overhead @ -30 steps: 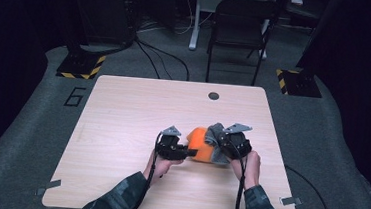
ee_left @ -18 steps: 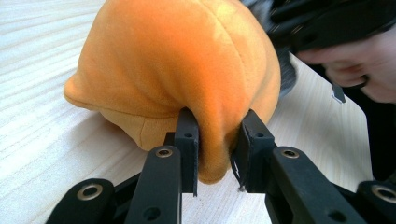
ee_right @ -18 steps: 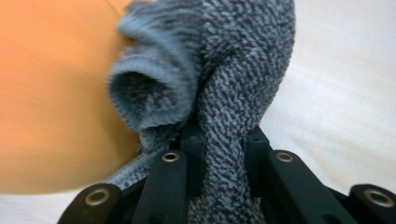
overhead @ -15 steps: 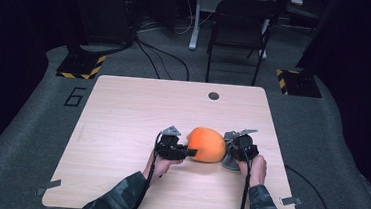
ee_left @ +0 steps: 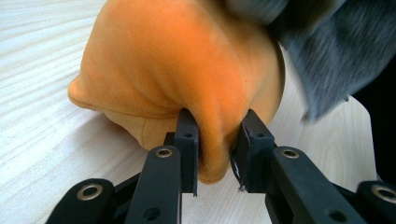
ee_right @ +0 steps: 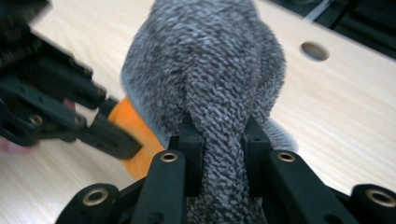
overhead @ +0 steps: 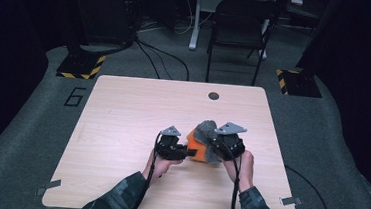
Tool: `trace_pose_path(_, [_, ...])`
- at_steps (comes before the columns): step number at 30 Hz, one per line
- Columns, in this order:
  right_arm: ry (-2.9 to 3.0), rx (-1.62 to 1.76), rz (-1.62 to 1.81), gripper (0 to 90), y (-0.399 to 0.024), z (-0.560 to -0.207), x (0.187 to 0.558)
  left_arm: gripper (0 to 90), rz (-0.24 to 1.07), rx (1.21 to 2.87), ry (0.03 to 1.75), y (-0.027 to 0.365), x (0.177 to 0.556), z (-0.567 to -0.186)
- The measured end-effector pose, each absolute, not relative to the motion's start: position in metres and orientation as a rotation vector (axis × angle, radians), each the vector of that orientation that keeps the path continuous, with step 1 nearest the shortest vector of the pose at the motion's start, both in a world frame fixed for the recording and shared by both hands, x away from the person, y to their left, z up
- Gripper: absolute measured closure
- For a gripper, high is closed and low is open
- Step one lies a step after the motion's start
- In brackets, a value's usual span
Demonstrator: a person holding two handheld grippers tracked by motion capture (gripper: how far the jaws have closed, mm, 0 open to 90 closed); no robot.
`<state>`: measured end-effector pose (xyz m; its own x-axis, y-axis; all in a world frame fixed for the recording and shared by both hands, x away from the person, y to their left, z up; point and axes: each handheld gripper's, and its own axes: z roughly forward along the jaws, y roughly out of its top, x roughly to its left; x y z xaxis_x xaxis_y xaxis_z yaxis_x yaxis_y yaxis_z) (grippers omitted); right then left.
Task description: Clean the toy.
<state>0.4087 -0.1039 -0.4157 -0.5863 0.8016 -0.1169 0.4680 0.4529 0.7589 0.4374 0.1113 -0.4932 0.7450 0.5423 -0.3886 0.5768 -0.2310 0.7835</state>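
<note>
We are looking down on a pale wooden table [overhead: 121,129] standing on grey carpet in a dim room, with a dark chair [overhead: 239,28] beyond its far edge and a small round hole [overhead: 214,95] near that edge. In the high view, the left gripper [overhead: 185,153] and the right gripper [overhead: 215,149] are meeting over a soft orange cloth piece [overhead: 196,148] with a grey knitted cloth [overhead: 205,131] lying over its top and right side. The grippers and the grey cloth are hiding most of the orange; we cannot tell from here how the two fabrics are joined. Compared with half a second ago, when the orange piece was showing as a round bare shape, the grey cloth is now covering it again and the right gripper is sitting closer in. Both forearms in patterned sleeves are coming in from the bottom edge, hands low near the tabletop.

In the left gripper view, the jaws are pinching a fold of the orange cloth piece [ee_left: 187,70], which is resting on the table; the grey knitted cloth [ee_left: 327,51] is blurred and cut off at the upper right.

In the right gripper view, the jaws are clamping a bunched strip of the grey knitted cloth [ee_right: 210,70], which is rising ahead and hiding most of the orange cloth piece [ee_right: 135,130]. The left gripper [ee_right: 126,148] is reaching in from the left, blurred.
</note>
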Motion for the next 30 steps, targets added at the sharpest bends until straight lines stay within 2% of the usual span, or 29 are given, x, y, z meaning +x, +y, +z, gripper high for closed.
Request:
trace_pose_path(12, [2.187, 1.308, 0.855, 76.0, -0.154, -0.453, 0.438, 73.0, -0.033, 1.898, 0.842, 0.108, 0.438, -0.493])
trace_pose_path(18, [2.249, 1.443, 0.727, 75.9, -0.173, -0.496, 0.457, 73.0, -0.035, 1.893, 0.843, 0.110, 0.439, -0.494])
trace_pose_path(23, [2.234, 1.423, 0.696, 75.8, -0.174, -0.484, 0.455, 72.9, -0.043, 1.889, 0.849, 0.111, 0.439, -0.494])
trace_pose_path(27, [2.130, 1.363, 0.802, 75.8, -0.174, -0.445, 0.441, 72.8, -0.046, 1.886, 0.852, 0.111, 0.439, -0.494])
trace_pose_path(28, [2.130, 1.363, 0.802, 75.8, -0.174, -0.445, 0.441, 72.8, -0.046, 1.886, 0.852, 0.111, 0.439, -0.494])
trace_pose_path(29, [2.103, 1.287, 0.865, 75.7, -0.165, -0.421, 0.430, 72.7, -0.045, 1.885, 0.851, 0.110, 0.439, -0.494])
trace_pose_path(30, [2.103, 1.287, 0.865, 75.7, -0.165, -0.421, 0.430, 72.7, -0.045, 1.887, 0.849, 0.111, 0.439, -0.494])
